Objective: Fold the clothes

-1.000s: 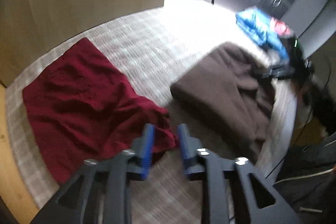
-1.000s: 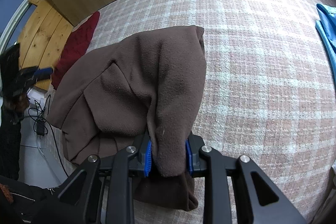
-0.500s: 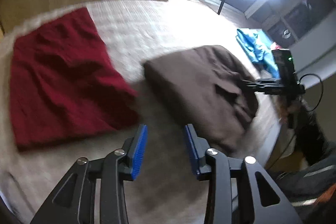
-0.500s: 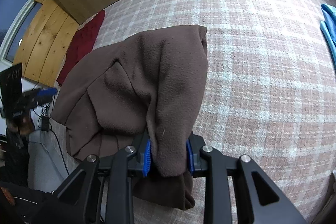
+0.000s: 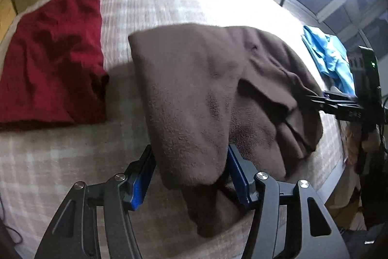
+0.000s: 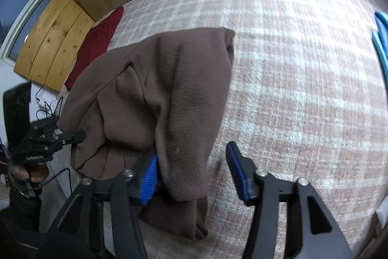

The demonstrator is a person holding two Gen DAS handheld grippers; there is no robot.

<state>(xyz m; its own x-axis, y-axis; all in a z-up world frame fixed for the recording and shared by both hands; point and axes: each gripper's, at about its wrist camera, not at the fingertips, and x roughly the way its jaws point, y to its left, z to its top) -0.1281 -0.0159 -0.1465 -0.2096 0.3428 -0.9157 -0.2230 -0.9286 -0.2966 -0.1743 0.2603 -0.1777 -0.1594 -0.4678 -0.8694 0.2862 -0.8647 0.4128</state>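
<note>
A brown fleece garment (image 5: 206, 94) lies partly folded on the checked bed cover (image 5: 150, 6). My left gripper (image 5: 189, 176) is open, its blue pads on either side of the garment's near corner. My right gripper (image 6: 194, 174) is open too, and the garment's other near edge (image 6: 179, 113) lies against its left pad. The right gripper also shows in the left wrist view (image 5: 339, 103) at the garment's right side, and the left gripper shows in the right wrist view (image 6: 60, 137) at the garment's left side.
A red garment (image 5: 51, 57) lies flat left of the brown one, also seen in the right wrist view (image 6: 97, 40). A blue garment (image 5: 327, 55) lies at the far right. A wooden headboard (image 6: 53, 40) and panel stand behind. Cables hang at the bed's left edge.
My left gripper swung from the red garment over to the brown garment's corner and now straddles it. My right gripper opened and released the brown fleece.
</note>
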